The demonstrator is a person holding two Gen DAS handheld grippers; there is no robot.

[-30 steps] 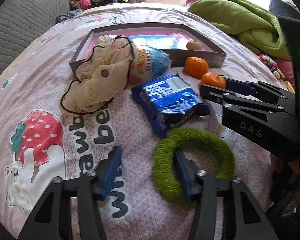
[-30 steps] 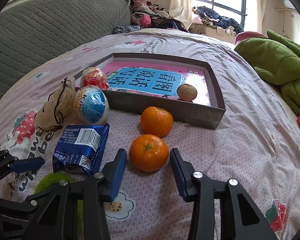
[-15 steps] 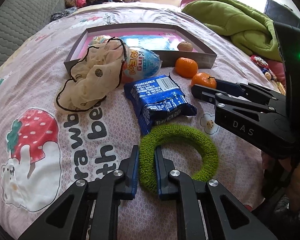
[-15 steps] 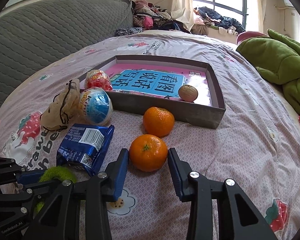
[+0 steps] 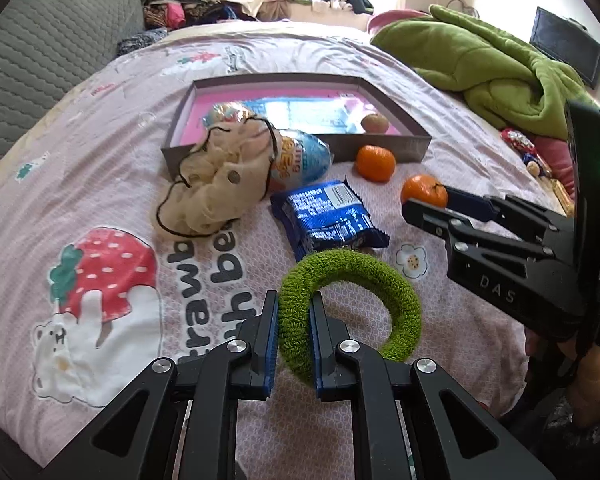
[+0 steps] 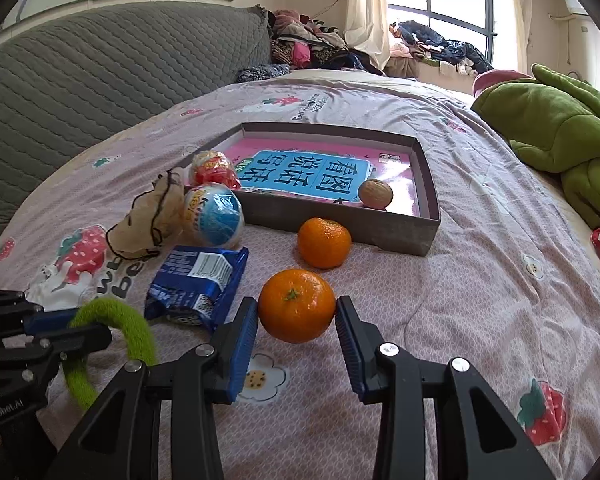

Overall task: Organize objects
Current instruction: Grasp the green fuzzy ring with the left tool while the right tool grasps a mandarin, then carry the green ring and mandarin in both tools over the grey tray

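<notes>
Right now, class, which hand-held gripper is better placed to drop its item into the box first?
The right hand-held gripper. Its orange sits nearer the box, with only the other orange between. The left hand-held gripper grips the green ring behind the blue packet.

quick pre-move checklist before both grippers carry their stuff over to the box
1. Left gripper shut on the green ring, pads squeezing its left side: ok.
2. Right gripper shut on the near orange, a pad against each side: ok.
3. Ring free of the blue snack packet: cannot tell, its far edge overlaps the packet in the left wrist view.
4. Path for the near orange to the box: not ok, the second orange sits directly between them.
5. Free space in the box: ok, only a walnut and a red wrapped snack are visible on the booklet inside.
</notes>
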